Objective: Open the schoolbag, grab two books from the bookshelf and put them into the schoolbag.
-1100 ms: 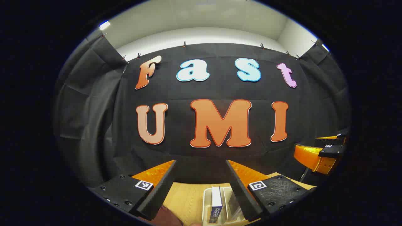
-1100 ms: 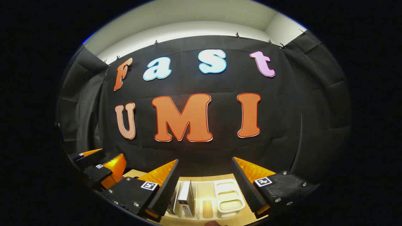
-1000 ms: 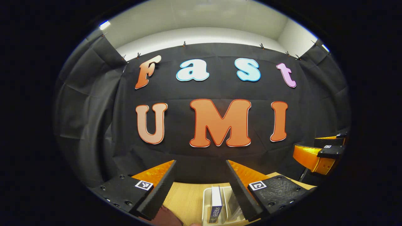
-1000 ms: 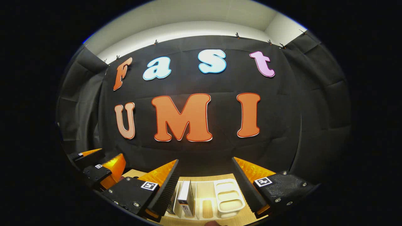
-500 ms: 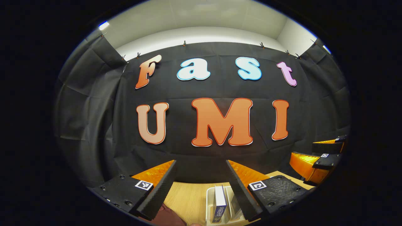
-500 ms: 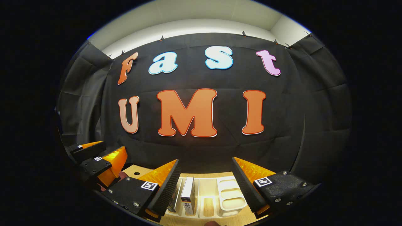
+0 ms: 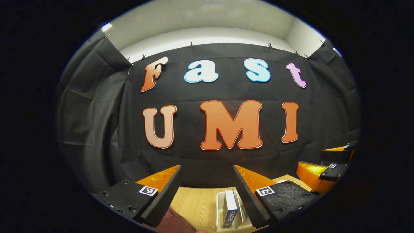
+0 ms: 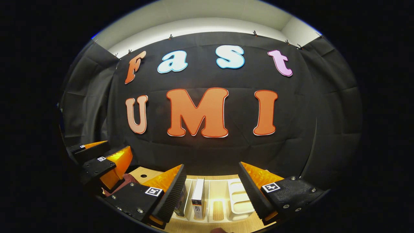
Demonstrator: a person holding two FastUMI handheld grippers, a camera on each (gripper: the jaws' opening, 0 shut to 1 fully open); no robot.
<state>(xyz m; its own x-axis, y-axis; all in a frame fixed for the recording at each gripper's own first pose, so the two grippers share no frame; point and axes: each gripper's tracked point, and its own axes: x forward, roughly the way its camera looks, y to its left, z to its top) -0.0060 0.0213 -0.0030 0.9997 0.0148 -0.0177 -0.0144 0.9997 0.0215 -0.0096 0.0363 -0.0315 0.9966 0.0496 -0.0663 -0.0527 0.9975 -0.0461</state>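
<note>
Books [image 8: 198,198] upright in the white bookshelf [image 8: 239,207] look stiff, slick-covered; my right gripper [image 8: 212,194], jaws spread and empty, should pinch one's top edge.

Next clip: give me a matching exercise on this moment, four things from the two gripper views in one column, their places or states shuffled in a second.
1. left gripper
2. book
3. bookshelf
4. schoolbag

a. white rack on the wooden table
b. dark red, at the lower edge, below the left finger
c. upright in a rack slot
d. open, holding nothing

Pairs: 1-d, 2-c, 3-a, 4-b
</note>
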